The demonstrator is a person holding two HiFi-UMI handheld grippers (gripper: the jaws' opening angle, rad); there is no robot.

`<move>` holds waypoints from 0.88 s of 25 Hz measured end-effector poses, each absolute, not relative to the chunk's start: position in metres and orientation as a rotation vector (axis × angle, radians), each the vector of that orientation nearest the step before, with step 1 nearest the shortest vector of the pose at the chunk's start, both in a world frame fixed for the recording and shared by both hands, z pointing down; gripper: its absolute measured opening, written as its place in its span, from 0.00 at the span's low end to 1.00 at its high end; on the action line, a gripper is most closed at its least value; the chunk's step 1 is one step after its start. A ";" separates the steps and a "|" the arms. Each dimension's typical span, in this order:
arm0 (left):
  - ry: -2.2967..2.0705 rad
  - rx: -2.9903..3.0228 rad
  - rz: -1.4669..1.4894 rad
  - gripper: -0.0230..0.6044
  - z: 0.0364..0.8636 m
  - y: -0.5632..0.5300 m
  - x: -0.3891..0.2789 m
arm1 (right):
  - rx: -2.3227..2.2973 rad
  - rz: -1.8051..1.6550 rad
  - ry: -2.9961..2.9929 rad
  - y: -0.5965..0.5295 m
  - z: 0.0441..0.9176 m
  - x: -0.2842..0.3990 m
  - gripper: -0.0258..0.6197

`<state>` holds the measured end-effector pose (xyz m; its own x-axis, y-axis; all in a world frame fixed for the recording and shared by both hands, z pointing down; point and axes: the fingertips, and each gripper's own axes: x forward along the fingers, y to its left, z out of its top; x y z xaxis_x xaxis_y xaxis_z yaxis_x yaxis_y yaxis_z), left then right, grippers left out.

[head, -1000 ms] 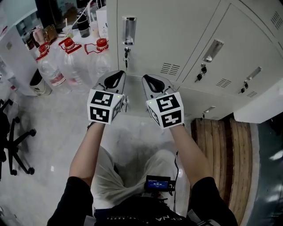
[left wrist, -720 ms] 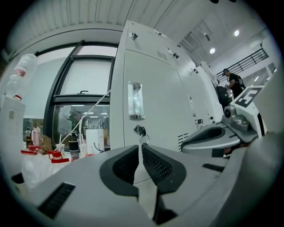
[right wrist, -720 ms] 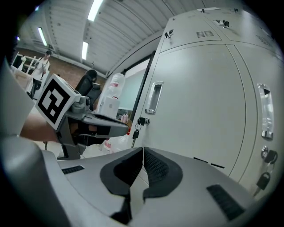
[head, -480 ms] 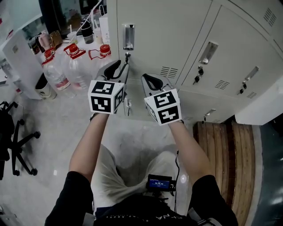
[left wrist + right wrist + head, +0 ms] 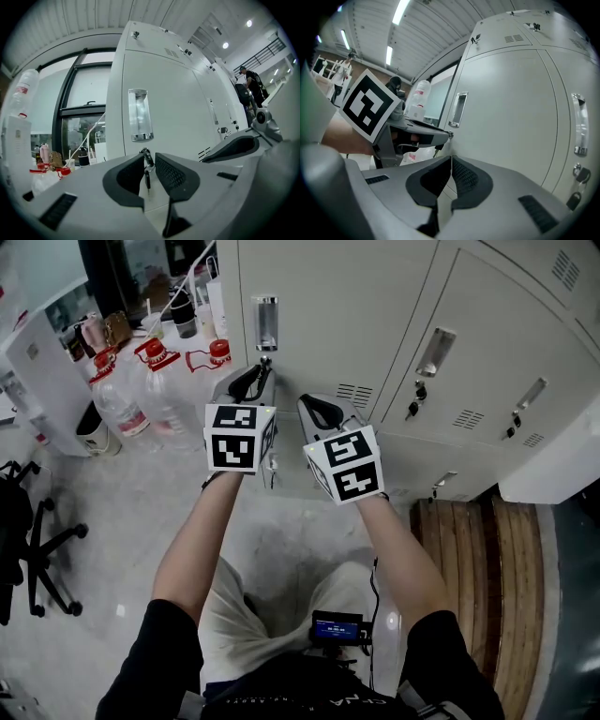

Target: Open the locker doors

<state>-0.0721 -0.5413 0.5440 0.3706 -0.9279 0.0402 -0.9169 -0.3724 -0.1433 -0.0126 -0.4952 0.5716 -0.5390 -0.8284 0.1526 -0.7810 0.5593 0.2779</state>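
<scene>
Three large clear plastic water jugs point(image 5: 167, 381) with red caps and red handles stand close together on the glossy grey floor point(image 5: 122, 512), and a small white bucket with a dark rim point(image 5: 94, 432) sits just beside the leftmost one. A black wheeled office chair point(image 5: 14, 512) stands at the left edge, well apart from the brown slatted wooden platform point(image 5: 487, 559) on the right. A small black device with a blue-lit screen point(image 5: 336, 626) shows low in the middle of the head view.
</scene>
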 end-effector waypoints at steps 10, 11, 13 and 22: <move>1.694 -2.501 -0.198 0.14 0.542 -0.545 -0.068 | 1.350 -0.258 -2.522 -0.495 0.572 -0.006 0.09; 1.691 -2.496 -0.205 0.14 0.542 -0.545 -0.068 | 1.351 -0.260 -2.522 -0.495 0.572 -0.005 0.09; 1.679 -2.479 -0.231 0.14 0.542 -0.545 -0.068 | 1.351 -0.261 -2.522 -0.495 0.572 -0.005 0.09; 1.475 -2.281 -0.561 0.13 0.548 -0.545 -0.064 | 1.357 -0.262 -2.532 -0.493 0.566 -0.006 0.09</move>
